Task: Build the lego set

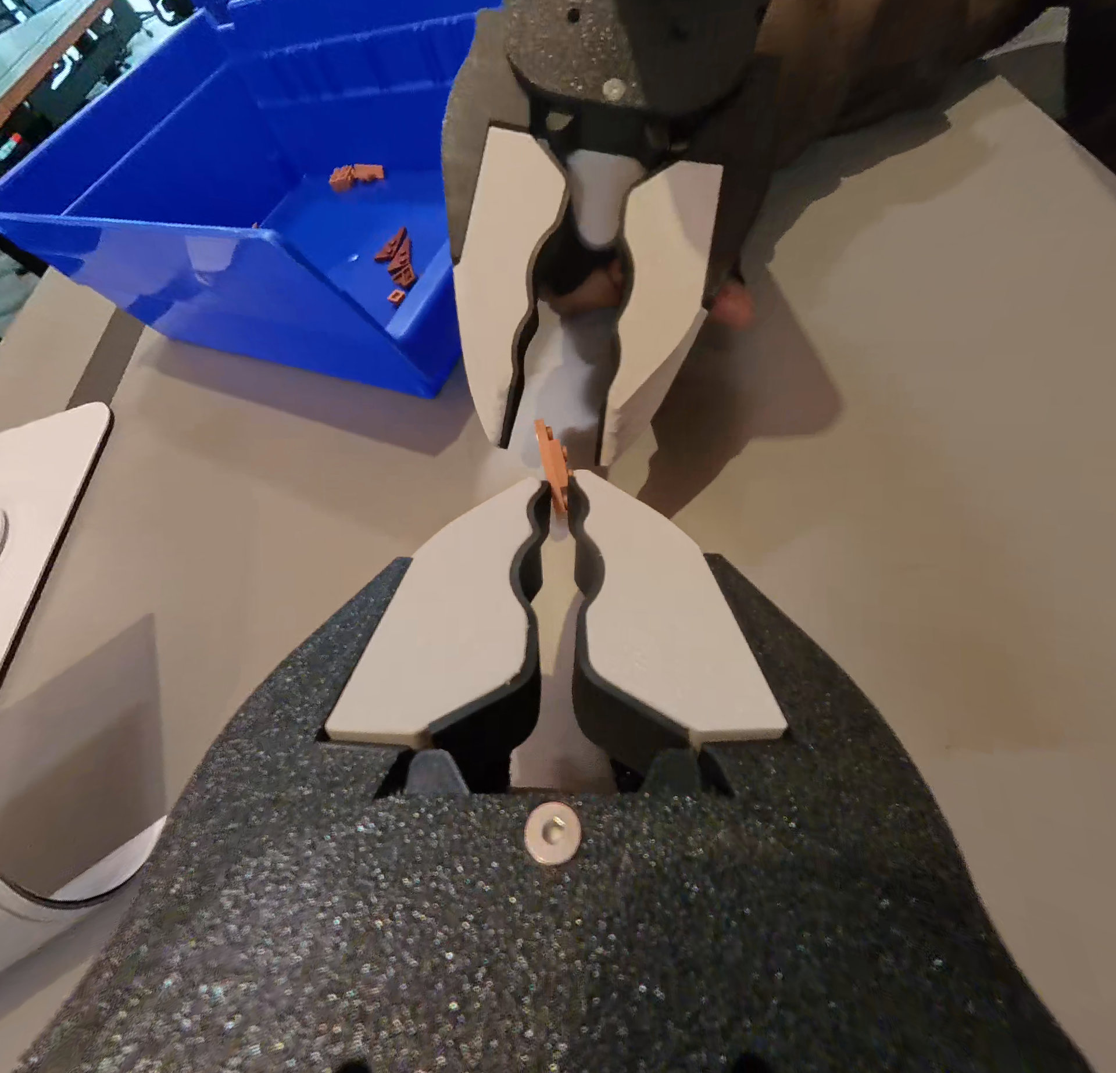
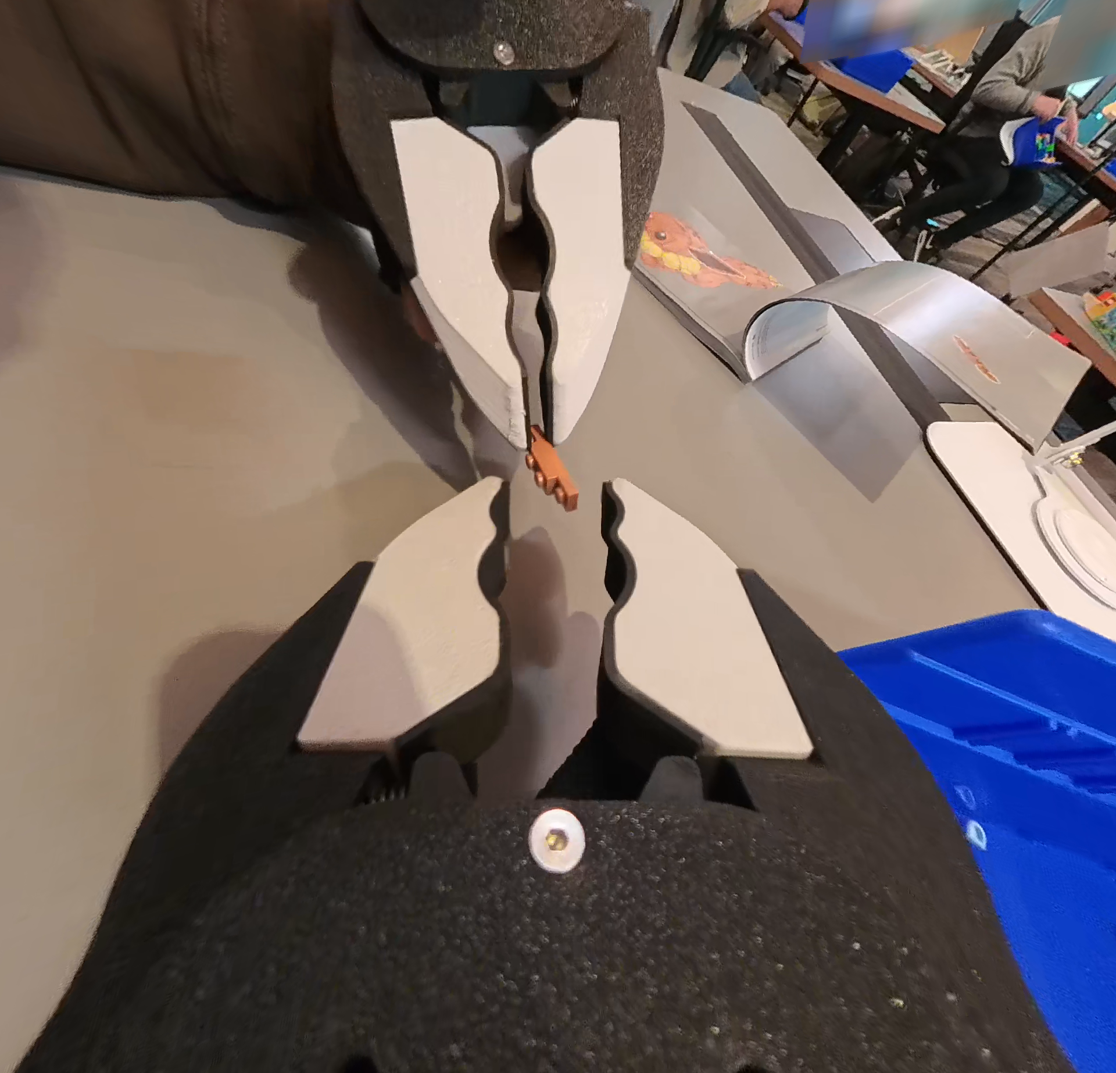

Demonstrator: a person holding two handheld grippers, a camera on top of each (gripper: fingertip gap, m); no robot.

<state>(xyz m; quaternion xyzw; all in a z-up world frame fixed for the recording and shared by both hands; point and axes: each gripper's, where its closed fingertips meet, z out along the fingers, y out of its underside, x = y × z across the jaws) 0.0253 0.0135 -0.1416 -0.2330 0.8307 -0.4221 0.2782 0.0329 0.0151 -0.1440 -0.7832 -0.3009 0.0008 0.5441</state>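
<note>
Two grippers, tip to tip above a grey table (image 1: 906, 500), near its middle. Left gripper (image 1: 557, 488) clamped on one end of a small brown studded plate (image 1: 552, 461) — pads pressed to both flat faces, plate held on edge, free end poking out toward the opposite fingers. Right gripper (image 2: 552, 485) spread wide, fingertips (image 2: 489, 494) on either side of that free end and clear of it; gap visible on both sides, nothing gripped. Seen from the right wrist view, same plate (image 2: 551, 479) slanting out of the left gripper's closed tips, row of studs facing left.

Blue bin (image 1: 229, 295) toward the table's far left edge in the left wrist view, divided into compartments; more brown pieces (image 1: 395, 259) scattered on its floor, a second small cluster (image 1: 356, 177) farther back. White board (image 1: 48, 500) with rounded corners at the left edge, propped up off the surface. In the right wrist view, open booklet (image 2: 785, 319) lying on the table beyond the grippers toward the right — a picture of a brown model on one page, another page curling upward. Brown sleeve (image 2: 151, 78) behind the left gripper. Other tables and a seated person (image 2: 996, 138) far off in the background.
</note>
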